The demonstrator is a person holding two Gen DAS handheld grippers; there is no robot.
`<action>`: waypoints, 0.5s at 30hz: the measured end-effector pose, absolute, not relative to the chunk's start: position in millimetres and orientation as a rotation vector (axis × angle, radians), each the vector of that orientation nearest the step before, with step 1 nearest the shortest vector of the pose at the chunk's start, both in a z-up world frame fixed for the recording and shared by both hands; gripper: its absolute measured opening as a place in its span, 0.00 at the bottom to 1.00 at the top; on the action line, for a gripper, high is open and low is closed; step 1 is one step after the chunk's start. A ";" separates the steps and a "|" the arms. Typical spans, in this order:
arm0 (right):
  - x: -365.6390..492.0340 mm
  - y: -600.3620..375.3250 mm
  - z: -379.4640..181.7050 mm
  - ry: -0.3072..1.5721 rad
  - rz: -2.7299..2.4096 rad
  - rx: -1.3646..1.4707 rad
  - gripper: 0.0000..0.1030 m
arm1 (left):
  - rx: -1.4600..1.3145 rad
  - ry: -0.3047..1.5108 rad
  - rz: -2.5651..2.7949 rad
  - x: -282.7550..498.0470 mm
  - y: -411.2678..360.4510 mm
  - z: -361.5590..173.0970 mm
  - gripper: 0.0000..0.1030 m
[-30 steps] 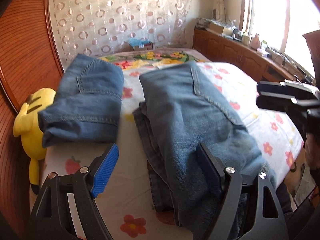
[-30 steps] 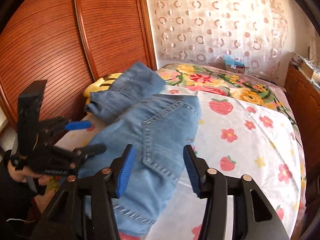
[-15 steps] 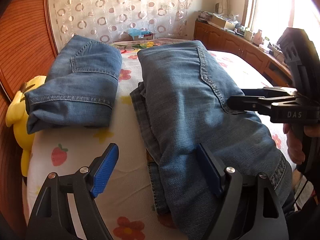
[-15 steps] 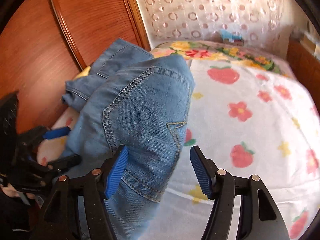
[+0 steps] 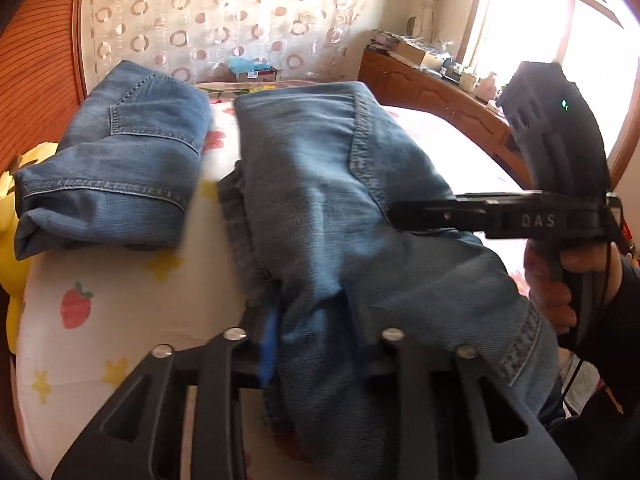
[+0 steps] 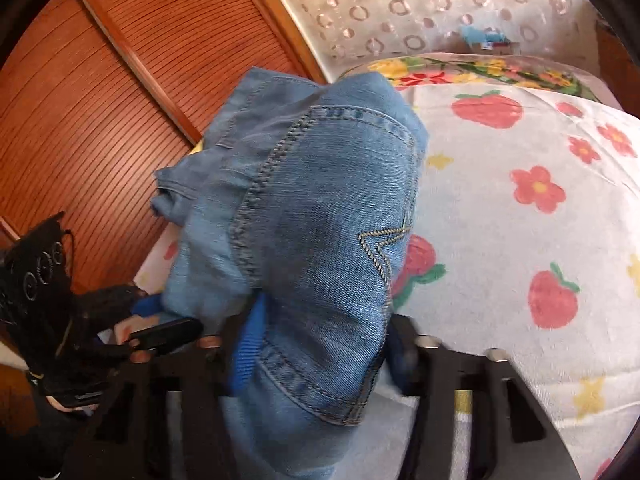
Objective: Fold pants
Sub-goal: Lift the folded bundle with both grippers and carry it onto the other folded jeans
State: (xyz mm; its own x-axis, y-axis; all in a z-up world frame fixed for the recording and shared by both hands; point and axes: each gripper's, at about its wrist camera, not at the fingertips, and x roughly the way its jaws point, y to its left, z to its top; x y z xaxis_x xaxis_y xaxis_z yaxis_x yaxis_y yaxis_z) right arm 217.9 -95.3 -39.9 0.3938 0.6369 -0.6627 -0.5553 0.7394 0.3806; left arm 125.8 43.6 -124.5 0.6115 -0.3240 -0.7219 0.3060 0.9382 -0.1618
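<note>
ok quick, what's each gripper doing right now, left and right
Left gripper: fingers just closed, pinching the near end of the unfolded jeans.
Right gripper: fingers just closed, gripping the same jeans at the pocket end.

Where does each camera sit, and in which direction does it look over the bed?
Left wrist: sits on the left gripper, looking along the bed to the curtain; shows its jaws pinching the jeans, which they have just closed on, plus the right gripper and its hand.
Right wrist: sits on the right gripper, facing the wooden wall; jaws just closed on the jeans.
Shared: jeans, bed sheet, folded jeans.
</note>
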 end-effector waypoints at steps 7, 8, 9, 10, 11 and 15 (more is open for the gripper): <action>189.4 -87.3 20.0 0.773 0.801 0.015 0.19 | -0.017 0.790 -0.379 110.1 42.1 -98.1 0.11; 184.1 -84.4 27.8 0.760 0.805 0.004 0.18 | -0.018 0.777 -0.378 107.3 42.8 -92.9 0.11; 180.3 -81.7 37.3 0.744 0.812 -0.009 0.18 | -0.025 0.764 -0.377 104.6 44.7 -86.4 0.11; 176.7 -78.9 47.0 0.727 0.819 -0.021 0.18 | -0.032 0.753 -0.379 104.2 48.1 -81.6 0.11; 173.9 -76.2 55.9 0.713 0.826 -0.031 0.18 | -0.040 0.735 -0.378 101.5 50.6 -74.6 0.11; 176.1 -58.5 88.5 0.668 0.859 -0.081 0.17 | -0.061 0.667 -0.359 98.7 65.6 -47.4 0.11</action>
